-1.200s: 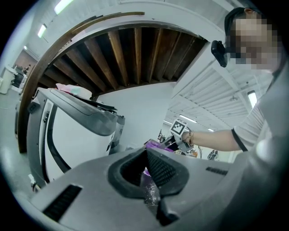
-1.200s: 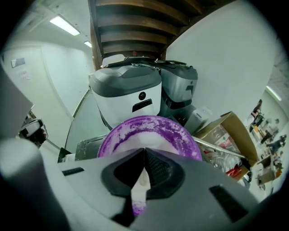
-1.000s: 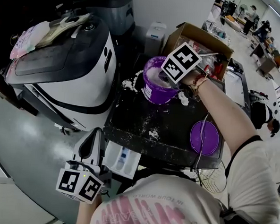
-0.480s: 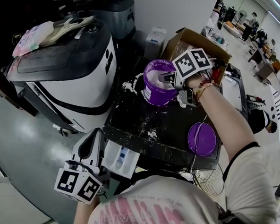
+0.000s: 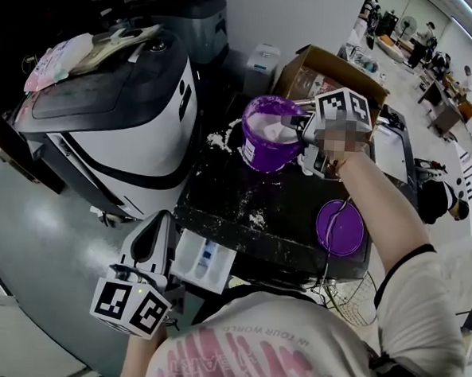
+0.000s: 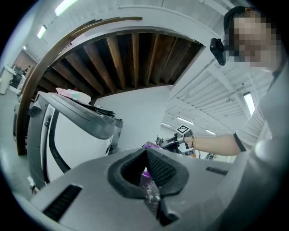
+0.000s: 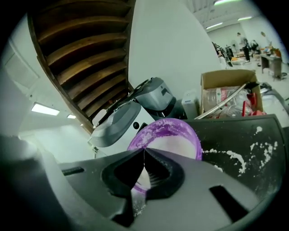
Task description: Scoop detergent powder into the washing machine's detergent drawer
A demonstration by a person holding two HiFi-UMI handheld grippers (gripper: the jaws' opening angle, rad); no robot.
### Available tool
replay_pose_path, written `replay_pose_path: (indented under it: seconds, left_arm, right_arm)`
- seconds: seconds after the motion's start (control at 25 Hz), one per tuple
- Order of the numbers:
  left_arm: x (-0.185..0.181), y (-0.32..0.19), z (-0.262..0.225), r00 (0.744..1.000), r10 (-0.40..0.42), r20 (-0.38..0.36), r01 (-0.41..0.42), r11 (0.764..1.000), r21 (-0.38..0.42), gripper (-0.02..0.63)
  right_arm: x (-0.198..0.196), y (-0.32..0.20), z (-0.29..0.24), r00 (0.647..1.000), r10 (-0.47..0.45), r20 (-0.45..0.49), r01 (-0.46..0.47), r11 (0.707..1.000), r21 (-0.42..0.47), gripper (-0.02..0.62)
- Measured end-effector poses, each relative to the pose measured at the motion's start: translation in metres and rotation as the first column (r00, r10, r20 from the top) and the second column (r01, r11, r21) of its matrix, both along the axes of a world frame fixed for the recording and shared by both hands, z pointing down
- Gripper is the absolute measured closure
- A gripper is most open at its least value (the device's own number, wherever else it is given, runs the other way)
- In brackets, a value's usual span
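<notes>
A purple tub (image 5: 269,142) of white powder stands on a black top (image 5: 287,203). My right gripper (image 5: 290,123) hangs over the tub's right rim, tilted down, jaws shut; I see no scoop between the tips. Seen from the right gripper (image 7: 144,151) itself, the tub (image 7: 174,137) lies just past the closed jaws. The white detergent drawer (image 5: 203,261) is pulled out at the near edge. My left gripper (image 5: 158,217) is level just left of the drawer, beside the white washing machine (image 5: 112,128). Its jaws (image 6: 146,151) meet with nothing seen in them.
The tub's purple lid (image 5: 341,228) lies on the black top at the right. Spilled powder (image 5: 254,219) dots that top. An open cardboard box (image 5: 331,66) stands behind the tub. A grey round appliance (image 5: 187,17) sits behind the washing machine.
My right gripper has rolled and lifted a little at the tub, its marker cube shifting right. The left gripper and the drawer have stayed put.
</notes>
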State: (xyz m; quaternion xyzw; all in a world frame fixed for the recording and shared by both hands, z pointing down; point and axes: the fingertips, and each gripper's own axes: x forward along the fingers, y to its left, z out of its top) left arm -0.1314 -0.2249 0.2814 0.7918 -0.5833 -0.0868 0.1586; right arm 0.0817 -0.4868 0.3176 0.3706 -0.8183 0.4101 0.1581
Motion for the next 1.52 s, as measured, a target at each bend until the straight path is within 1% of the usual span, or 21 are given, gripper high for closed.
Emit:
replay_pose_path:
  seconds: [0.12,0.28,0.68,1.0,1.2,1.36,1.52]
  left_arm:
    - [-0.001,0.003,-0.001,1.0,0.002,-0.002,-0.002,1.0,0.001,0.603]
    - [0.001,0.009,-0.002,1.0,0.014,0.003,-0.014,1.0,0.001,0.603]
    - [-0.004,0.023,-0.005,1.0,0.023,-0.005,-0.023,1.0,0.012,0.603]
    - [-0.009,0.033,-0.009,1.0,0.026,0.002,-0.026,0.999,0.022,0.603]
    - [-0.015,0.036,-0.008,1.0,0.015,-0.003,-0.015,1.0,0.014,0.603]
    - [-0.02,0.038,-0.011,1.0,0.008,-0.018,-0.008,1.0,0.022,0.603]
    - [-0.021,0.043,-0.016,1.0,0.01,-0.005,-0.009,0.999,0.037,0.603]
  right_arm:
    - [0.006,-0.002,-0.005,0.999,0.048,0.016,-0.048,0.999,0.016,0.594]
    - [0.013,0.0,-0.011,0.996,0.088,0.033,-0.089,0.996,0.028,0.594]
    - [0.02,0.013,-0.028,0.987,0.145,0.074,-0.149,0.988,0.048,0.594]
    - [0.021,0.021,-0.042,0.977,0.179,0.116,-0.186,0.981,0.056,0.594]
    - [0.017,0.025,-0.049,0.967,0.194,0.163,-0.204,0.978,0.049,0.594]
    - [0.01,0.031,-0.055,0.962,0.192,0.196,-0.204,0.978,0.042,0.594]
    - [0.003,0.043,-0.059,0.958,0.184,0.221,-0.196,0.98,0.034,0.594]
